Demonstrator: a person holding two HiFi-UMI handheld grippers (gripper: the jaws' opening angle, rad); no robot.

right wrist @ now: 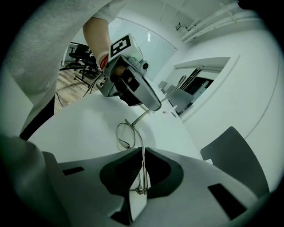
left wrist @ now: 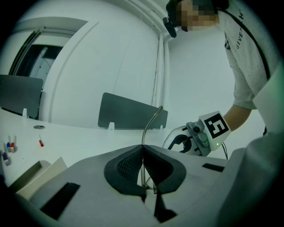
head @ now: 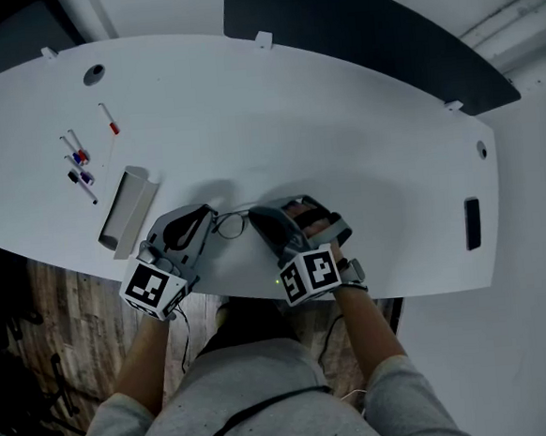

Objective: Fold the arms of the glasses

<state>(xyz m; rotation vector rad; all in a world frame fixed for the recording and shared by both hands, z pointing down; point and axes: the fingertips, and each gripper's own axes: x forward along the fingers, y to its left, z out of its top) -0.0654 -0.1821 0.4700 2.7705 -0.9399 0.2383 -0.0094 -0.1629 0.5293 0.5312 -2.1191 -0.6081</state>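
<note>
My left tool [head: 207,219] is clenched on one arm of the glasses [head: 231,225]. In the left gripper view the thin metal arm [left wrist: 148,126] is pinched between the dark pads and rises to a curved tip. My right tool [head: 260,219] is clamped on the glasses too. In the right gripper view its jaws are shut on a thin metal part of the frame, with a round lens rim [right wrist: 125,135] just beyond them. The glasses hang between the two tools over the near edge of the white counter [head: 342,141]. Well off to my left on the counter lie some markers [head: 78,162] and a grey tray [head: 126,210].
</note>
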